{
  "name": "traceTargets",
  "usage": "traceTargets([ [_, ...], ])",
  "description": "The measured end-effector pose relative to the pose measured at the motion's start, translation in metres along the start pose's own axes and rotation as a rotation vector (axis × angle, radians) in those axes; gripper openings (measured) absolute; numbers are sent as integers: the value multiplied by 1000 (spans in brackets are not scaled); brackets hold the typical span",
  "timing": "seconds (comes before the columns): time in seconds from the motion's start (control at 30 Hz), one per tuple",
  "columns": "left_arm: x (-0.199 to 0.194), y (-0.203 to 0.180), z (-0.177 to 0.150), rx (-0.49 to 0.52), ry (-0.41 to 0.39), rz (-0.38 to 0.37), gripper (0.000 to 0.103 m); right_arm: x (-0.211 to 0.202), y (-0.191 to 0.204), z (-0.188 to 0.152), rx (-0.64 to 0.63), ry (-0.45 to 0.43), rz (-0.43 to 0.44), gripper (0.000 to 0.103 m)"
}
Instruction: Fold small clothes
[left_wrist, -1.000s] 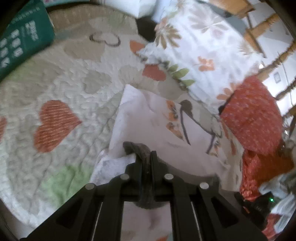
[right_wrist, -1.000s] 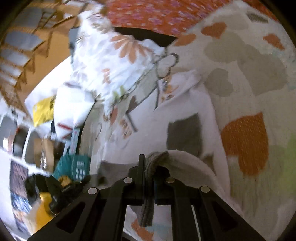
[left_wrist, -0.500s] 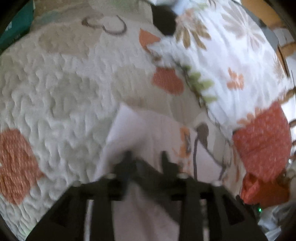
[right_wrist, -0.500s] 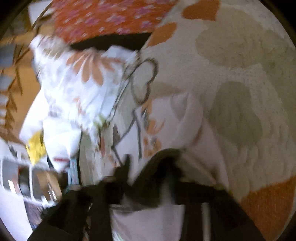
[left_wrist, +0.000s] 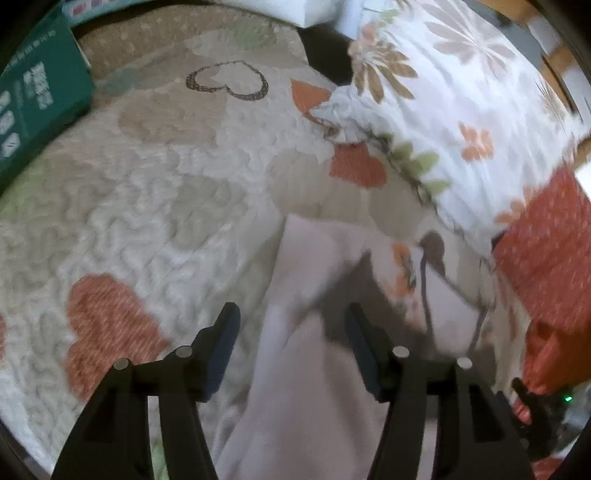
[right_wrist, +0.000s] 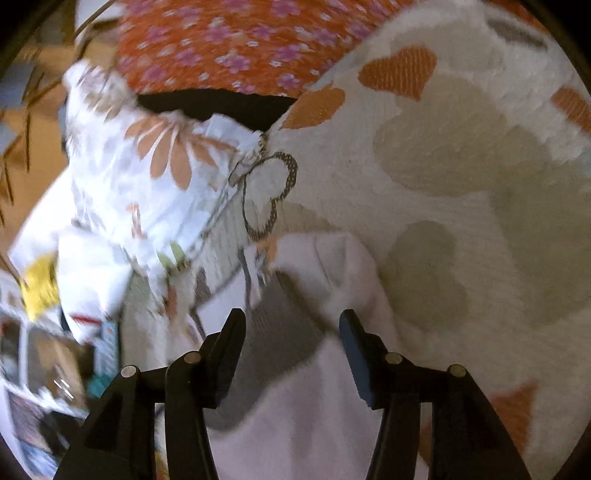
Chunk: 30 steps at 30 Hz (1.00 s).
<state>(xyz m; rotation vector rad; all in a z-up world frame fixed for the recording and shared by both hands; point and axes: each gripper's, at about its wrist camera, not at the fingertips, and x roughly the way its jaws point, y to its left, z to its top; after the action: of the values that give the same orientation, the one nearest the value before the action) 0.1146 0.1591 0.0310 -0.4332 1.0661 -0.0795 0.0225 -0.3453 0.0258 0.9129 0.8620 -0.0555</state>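
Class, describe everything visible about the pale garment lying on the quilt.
The pale garment is soft, whitish-pink cloth, folded over itself with a rounded upper edge and a grey shadowed crease. An orange and dark printed motif shows on one side. It lies flat on the heart-patterned quilt, between the open left tongs and open right tongs; neither grips it.

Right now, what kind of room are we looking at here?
Most likely a bedroom. The white garment lies on a quilt with heart patches, a flowered pillow sits beside it, and what looks like a wooden headboard stands behind.
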Motion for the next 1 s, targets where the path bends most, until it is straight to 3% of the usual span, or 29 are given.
traceTargets([
  [0.2, -42, -13, -59, 155, -47, 82, 65, -41, 6, -65, -174, 13, -99, 58],
  [0.4, -83, -25, -124, 219, -79, 79, 69, -49, 6, -114, -292, 32, -194, 58],
  [0.53, -114, -29, -159, 245, -111, 99, 69, -36, -11, -121, -319, 42, -402, 58],
  [0.67, -151, -30, -188, 280, -195, 149, 73, -68, -24, -126, -230, -7, -384, 58],
  [1.0, -226, -40, -230, 339, -388, 212, 83, -141, 2, -188, -297, -89, -296, 59],
])
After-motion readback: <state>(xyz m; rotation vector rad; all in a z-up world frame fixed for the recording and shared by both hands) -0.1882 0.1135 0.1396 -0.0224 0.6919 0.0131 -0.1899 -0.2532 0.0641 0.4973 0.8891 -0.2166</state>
